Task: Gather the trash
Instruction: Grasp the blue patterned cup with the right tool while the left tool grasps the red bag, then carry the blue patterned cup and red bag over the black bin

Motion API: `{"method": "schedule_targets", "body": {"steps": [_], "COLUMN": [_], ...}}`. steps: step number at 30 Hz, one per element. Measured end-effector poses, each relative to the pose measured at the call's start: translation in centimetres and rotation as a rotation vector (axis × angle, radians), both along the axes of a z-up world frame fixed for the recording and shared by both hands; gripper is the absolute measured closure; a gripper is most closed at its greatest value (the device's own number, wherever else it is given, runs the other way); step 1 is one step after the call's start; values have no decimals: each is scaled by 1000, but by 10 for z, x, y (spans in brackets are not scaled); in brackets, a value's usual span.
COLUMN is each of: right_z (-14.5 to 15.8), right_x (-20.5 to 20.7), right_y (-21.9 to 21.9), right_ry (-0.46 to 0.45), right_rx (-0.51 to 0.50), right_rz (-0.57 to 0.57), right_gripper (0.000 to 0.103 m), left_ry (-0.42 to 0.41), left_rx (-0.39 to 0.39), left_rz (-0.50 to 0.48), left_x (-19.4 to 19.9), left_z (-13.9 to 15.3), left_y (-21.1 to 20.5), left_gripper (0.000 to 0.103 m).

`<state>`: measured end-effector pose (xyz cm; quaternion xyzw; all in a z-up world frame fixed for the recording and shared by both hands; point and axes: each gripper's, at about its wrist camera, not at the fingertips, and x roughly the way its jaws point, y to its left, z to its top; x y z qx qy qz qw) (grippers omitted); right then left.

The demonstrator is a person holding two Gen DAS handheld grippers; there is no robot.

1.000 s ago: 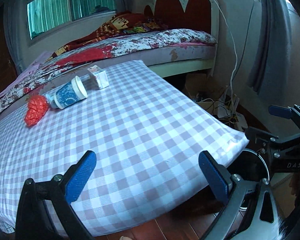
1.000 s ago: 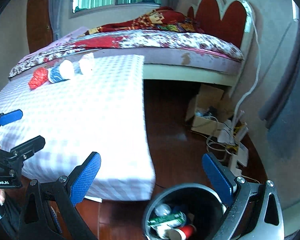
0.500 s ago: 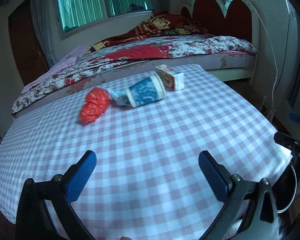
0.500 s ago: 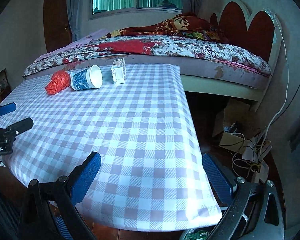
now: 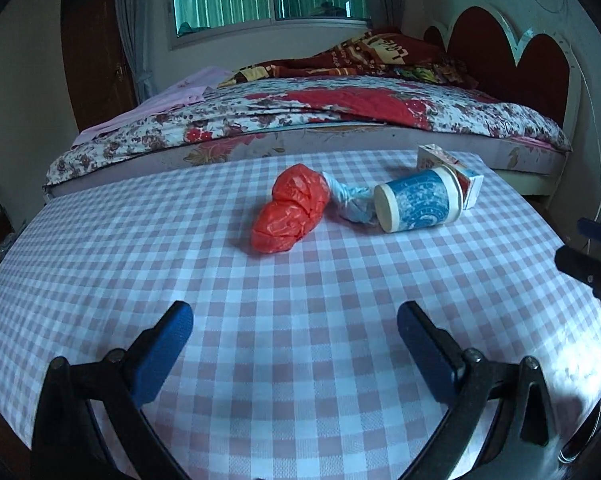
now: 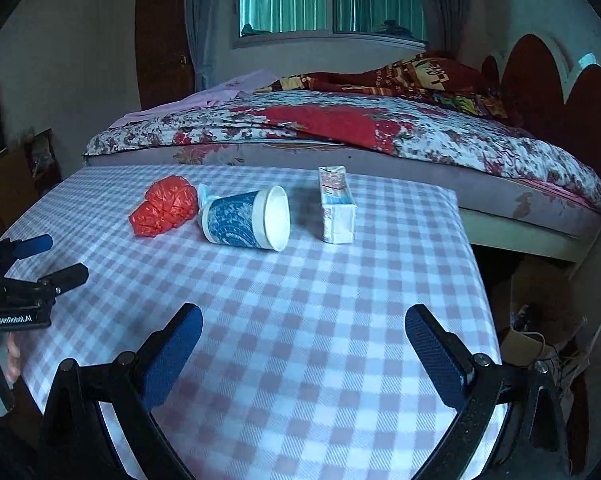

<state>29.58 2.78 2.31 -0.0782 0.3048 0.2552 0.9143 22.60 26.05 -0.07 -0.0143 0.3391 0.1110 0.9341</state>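
Now | both tongs (image 5: pixel 294 344) (image 6: pixel 303 344) agape | cup (image 6: pixel 246 218) between bag (image 6: pixel 164 206), carton (image 6: pixel 337 206)

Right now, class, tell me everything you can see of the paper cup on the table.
The cup lies on its side on the checked tablecloth. It looks like paper, printed in a blue and white pattern, with a plain white band near the rim and a white inside. It appears empty. Its open mouth faces the carton, and its flat base points toward the red bag. A crumpled pale wad sits against its base. In the left wrist view the cup overlaps the carton; whether they touch is unclear.
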Motion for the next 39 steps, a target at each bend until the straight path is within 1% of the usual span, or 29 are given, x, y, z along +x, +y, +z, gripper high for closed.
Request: {"method": "schedule_targets", "body": {"steps": [2, 4, 5, 6, 7, 8, 13, 15, 16, 17, 18, 19, 20, 21, 22, 23, 24, 25, 27, 29, 32, 39], "right_z": [-1, -2, -3, -4, -5, -7, -22, -27, -28, -30, -32, -33, -34, -35, -36, -36, -37, -37, -38, -38, -35, -13], "right_x": [14, 28, 34, 41, 48, 54, 83, 89, 91, 93, 93, 93, 92, 91, 89, 88, 85, 83, 78, 73, 65, 36], "right_y": [15, 31, 37, 45, 51, 57, 82, 87, 90, 92, 94, 95, 96, 98, 98, 98, 98, 98, 100, 101, 102, 83], "right_ry": [20, 15, 17, 20, 24, 30, 76, 93, 100, 107, 114, 119, 125, 131, 138, 145, 150, 151, 152, 152, 146, 57], "right_rx": [0, -2, -5, -5, -6, -10, -21, -15, -16, -12, -1, 7, 11, 18, 26, 34, 43, 48, 51, 55, 55, 8], "right_rz": [9, 24, 33, 45, 54, 62, 93, 109, 117, 127, 138, 148, 157, 167, 176, 181, 182, 183, 188, 187, 186, 160], "right_gripper": [1, 1, 2, 9, 13, 20, 27, 34, 35, 41, 50, 54, 59, 66, 70, 76, 83, 86, 99, 99, 99, 99], "left_ry": [-4, 7, 9, 13, 14, 10, 23, 29, 34, 46, 56, 66, 78, 92, 103, 94, 88, 86, 71, 57, 43, 13], "left_rx": [-29, -62, -69, -70, -67, -68, -73, -72, -76, -81, -92, -105, -119, -134, -150, -155, -157, -159, -155, -134, -141, -152], "left_rz": [-6, -18, -24, -28, -29, -32, -42, -44, -47, -45, -46, -50, -54, -60, -69, -70, -73, -79, -86, -87, -76, -58], "left_x": [9, 22, 28, 35, 42, 49, 81, 92, 96, 101, 105, 109, 112, 114, 115, 112, 108, 105, 91, 80, 65, 34], "left_z": [-1, -6, -8, -10, -12, -12, -18, -19, -21, -23, -25, -27, -30, -33, -36, -35, -34, -34, -30, -28, -24, -9], "left_y": [8, 16, 19, 22, 25, 28, 38, 42, 44, 46, 48, 49, 50, 50, 49, 48, 46, 45, 39, 32, 29, 25], "left_gripper": [9, 19, 20, 23, 24, 24, 24, 25, 27, 28, 32, 38, 43, 55, 67, 69, 74, 77, 81, 82, 83, 84]}}
